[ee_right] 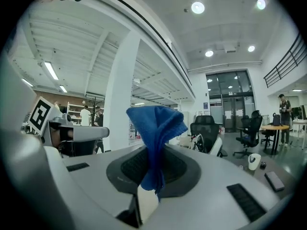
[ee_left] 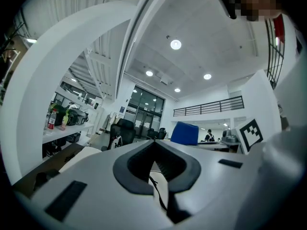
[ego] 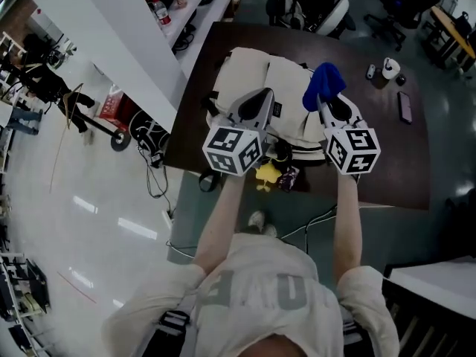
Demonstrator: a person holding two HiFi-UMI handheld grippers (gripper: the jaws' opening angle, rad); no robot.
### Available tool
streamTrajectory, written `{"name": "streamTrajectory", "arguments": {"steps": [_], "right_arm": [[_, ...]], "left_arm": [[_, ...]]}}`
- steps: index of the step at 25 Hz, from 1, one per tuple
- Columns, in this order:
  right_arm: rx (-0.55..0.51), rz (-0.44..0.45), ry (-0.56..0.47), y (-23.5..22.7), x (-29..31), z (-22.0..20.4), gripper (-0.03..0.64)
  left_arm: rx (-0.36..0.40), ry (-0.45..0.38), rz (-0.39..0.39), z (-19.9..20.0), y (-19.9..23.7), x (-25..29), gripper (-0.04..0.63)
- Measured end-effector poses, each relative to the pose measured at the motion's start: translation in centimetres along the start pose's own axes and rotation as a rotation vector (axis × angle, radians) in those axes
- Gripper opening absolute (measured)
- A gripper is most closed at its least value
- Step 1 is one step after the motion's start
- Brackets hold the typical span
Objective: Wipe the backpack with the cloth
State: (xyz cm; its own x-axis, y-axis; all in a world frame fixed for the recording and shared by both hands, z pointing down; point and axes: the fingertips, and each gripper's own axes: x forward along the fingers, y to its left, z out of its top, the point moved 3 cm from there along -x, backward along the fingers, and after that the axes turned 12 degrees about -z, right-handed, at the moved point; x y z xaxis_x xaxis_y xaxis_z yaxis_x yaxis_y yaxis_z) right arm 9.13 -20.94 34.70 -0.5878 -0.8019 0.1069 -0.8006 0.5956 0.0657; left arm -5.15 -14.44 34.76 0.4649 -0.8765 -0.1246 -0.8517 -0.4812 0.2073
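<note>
A cream backpack [ego: 286, 88] lies on the dark brown table [ego: 387, 166], with a small yellow toy [ego: 268, 174] hanging at its near edge. My right gripper [ego: 327, 101] is shut on a blue cloth [ego: 325, 86], which stands bunched above the backpack's right side. In the right gripper view the cloth [ee_right: 156, 123] rises from between the closed jaws of the right gripper [ee_right: 154, 150]. My left gripper [ego: 259, 103] hovers over the backpack's middle. Seen from its own view, the left gripper [ee_left: 154, 145] is shut and holds nothing. The cloth [ee_left: 184, 133] shows there to the right.
A white cup [ego: 390, 68], a small dark item [ego: 370, 71] and a phone [ego: 405, 107] lie at the table's right side. Office chairs [ego: 320, 6] stand beyond the far edge. A white counter with bottles [ego: 160, 10] runs along the left. Cables [ego: 156, 181] trail on the floor.
</note>
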Motion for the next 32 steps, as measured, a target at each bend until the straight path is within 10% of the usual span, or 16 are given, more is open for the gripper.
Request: {"name": "streamTrajectory", "arguments": {"steps": [13, 32], "right_arm": [[0.026, 0.043, 0.012, 5.5, -4.0, -1.0, 0.043], [0.115, -0.092, -0.010, 27.2, 8.7, 2.9, 0.043]], "left_arm": [[0.015, -0.046, 0.051, 0.8, -1.7, -5.3, -0.002], [0.015, -0.026, -0.047, 6.1, 18.4, -18.2, -0.002]]}}
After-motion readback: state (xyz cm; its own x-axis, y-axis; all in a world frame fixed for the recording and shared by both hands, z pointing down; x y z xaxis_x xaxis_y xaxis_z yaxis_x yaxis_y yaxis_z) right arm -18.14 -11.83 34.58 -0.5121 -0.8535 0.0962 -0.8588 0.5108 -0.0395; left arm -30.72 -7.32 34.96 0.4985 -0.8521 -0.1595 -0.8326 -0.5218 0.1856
